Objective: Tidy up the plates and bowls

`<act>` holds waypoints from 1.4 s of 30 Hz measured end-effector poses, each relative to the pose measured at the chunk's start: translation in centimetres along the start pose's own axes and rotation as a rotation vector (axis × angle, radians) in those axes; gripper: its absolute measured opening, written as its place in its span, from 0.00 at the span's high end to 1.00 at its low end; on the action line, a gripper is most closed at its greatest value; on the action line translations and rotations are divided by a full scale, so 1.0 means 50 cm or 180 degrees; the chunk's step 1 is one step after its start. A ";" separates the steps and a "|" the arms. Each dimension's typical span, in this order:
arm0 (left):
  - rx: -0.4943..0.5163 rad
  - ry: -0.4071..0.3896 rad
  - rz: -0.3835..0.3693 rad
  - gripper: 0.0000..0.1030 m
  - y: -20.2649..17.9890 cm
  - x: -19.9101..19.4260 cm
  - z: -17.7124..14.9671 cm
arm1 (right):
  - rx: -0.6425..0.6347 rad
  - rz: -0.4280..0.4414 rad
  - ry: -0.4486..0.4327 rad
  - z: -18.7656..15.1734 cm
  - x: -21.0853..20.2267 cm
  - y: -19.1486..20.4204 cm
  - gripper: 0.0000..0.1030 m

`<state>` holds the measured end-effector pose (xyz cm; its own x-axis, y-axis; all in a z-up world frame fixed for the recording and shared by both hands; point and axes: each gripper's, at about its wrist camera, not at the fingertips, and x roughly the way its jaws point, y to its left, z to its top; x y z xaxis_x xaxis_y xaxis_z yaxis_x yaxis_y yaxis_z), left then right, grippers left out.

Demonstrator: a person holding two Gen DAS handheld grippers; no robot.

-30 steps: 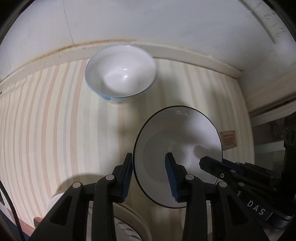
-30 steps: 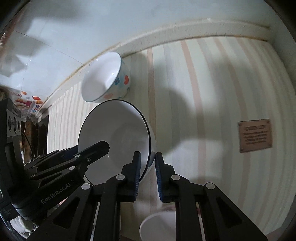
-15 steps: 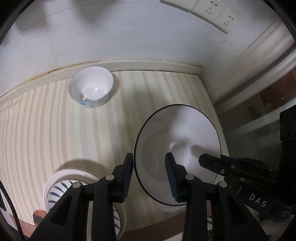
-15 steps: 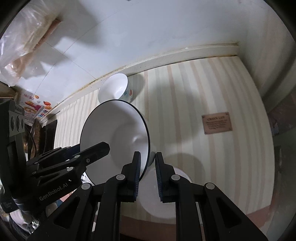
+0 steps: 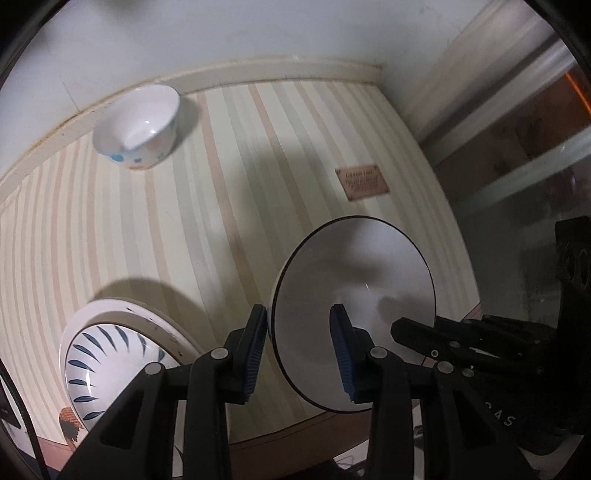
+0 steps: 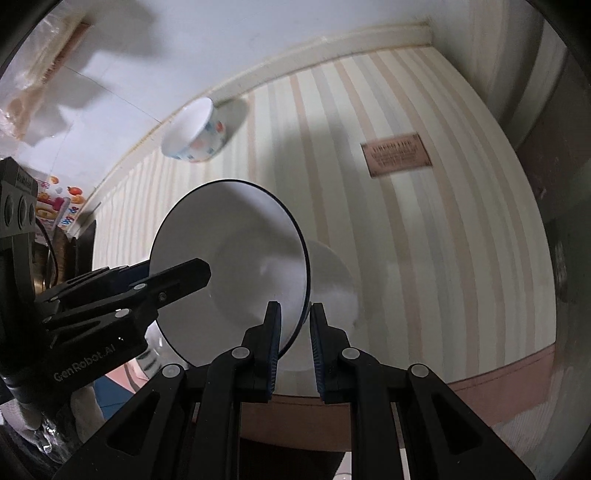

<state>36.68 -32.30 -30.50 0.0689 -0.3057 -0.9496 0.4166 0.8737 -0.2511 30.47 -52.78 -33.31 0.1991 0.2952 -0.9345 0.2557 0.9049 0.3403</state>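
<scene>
We have a wide white ceramic bowl with a thin dark rim point(image 5: 352, 295), carried tilted above the near right part of the striped tablecloth point(image 5: 258, 184). Both grippers grip it at once. The left gripper point(image 5: 299, 347) has the bowl's left rim wall between its blue pads, closed on it. The right gripper point(image 6: 295, 332) pinches the opposite rim edge, jaws almost together on the thin wall.

We judge the bowl stiff, glazed and slippery, fairly light but breakable; rim grips like these can let it slide or rotate, so two opposed rim holds make sense, pads well down over the lip.

Outward from it: a plate with blue leaf strokes point(image 5: 110, 362) sits at the near left table edge, well apart from the held bowl. A small white bowl with coloured spots point(image 5: 138, 127) stands far left by the wall point(image 5: 221, 33), upright. A brown sewn label point(image 5: 362, 181) lies on the cloth, far right of the held bowl. Another white dish point(image 6: 332, 277) shows under the held bowl in the right wrist view; we cannot tell what kind.
</scene>
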 end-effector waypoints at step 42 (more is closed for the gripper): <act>-0.1555 -0.0258 0.0220 0.68 0.429 0.017 0.233 | -0.0214 0.0640 0.0205 0.478 0.229 0.177 0.55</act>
<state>56.21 -18.24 -34.52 0.1596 -0.2522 -0.9544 -0.0632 0.9622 -0.2649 57.62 -48.70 -38.50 0.1783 0.4887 -0.8541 0.1530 0.8436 0.5146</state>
